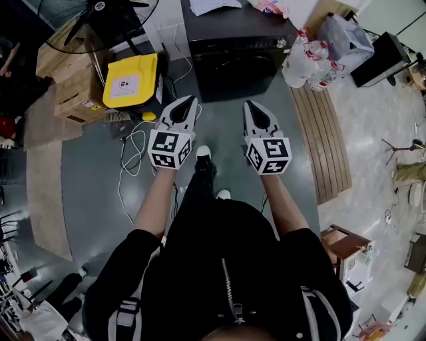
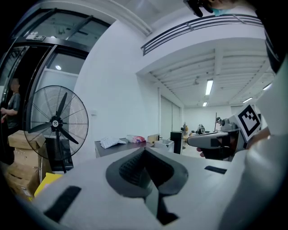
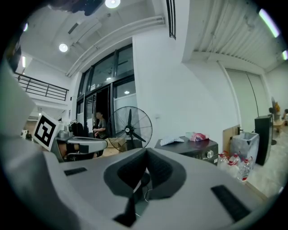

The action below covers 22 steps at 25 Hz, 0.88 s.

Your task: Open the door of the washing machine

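The black washing machine (image 1: pixel 236 56) stands at the top middle of the head view, its dark front door (image 1: pixel 234 78) closed and papers lying on its top. In the right gripper view the washing machine (image 3: pixel 192 148) sits right of centre, a silver knob on its front. Both grippers are held side by side over the grey floor, well short of the machine. My left gripper (image 1: pixel 190 99) has its jaws together with nothing between them, as its own view of the left gripper (image 2: pixel 145 151) also shows. My right gripper (image 1: pixel 248 104) is shut and empty too, and its own view of the right gripper (image 3: pixel 146 151) agrees.
A standing fan (image 1: pixel 100 20), cardboard boxes (image 1: pixel 66 83) and a yellow bag (image 1: pixel 132 81) are left of the machine. White cables (image 1: pixel 133 156) trail on the floor. Water bottles (image 1: pixel 307 61) and wooden planks (image 1: pixel 327 143) lie to its right. A person (image 3: pixel 100 123) stands in a doorway.
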### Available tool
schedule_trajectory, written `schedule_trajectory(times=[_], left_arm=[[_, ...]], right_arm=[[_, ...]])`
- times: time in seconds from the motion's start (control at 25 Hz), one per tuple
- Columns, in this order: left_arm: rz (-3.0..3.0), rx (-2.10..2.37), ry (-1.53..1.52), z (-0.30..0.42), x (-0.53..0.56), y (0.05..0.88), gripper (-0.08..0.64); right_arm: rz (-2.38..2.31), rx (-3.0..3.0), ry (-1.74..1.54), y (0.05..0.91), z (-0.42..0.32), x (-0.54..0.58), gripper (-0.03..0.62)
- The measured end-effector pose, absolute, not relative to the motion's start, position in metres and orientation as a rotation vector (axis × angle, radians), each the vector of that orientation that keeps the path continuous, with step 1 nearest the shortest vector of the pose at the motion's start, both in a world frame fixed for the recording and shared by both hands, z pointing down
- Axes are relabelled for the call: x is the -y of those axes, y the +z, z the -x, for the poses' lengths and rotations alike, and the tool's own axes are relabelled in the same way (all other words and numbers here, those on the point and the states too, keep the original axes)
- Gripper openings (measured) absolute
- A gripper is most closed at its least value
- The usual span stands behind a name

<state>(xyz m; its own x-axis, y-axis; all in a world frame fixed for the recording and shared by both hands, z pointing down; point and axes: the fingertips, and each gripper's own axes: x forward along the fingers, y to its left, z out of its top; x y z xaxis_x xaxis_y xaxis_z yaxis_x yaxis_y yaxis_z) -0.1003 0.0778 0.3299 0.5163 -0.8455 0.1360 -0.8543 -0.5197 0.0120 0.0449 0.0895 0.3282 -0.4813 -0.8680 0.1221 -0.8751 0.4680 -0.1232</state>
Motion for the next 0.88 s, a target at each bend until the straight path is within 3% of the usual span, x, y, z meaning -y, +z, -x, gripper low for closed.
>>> schedule_trajectory(times=[0.88], left_arm=[[-2.652,1.311,0.246,0.144,0.180,0.386,0.003]], right_arm=[[-1.690,2.509,0.438,0.377,0.019,0.173,0.005]])
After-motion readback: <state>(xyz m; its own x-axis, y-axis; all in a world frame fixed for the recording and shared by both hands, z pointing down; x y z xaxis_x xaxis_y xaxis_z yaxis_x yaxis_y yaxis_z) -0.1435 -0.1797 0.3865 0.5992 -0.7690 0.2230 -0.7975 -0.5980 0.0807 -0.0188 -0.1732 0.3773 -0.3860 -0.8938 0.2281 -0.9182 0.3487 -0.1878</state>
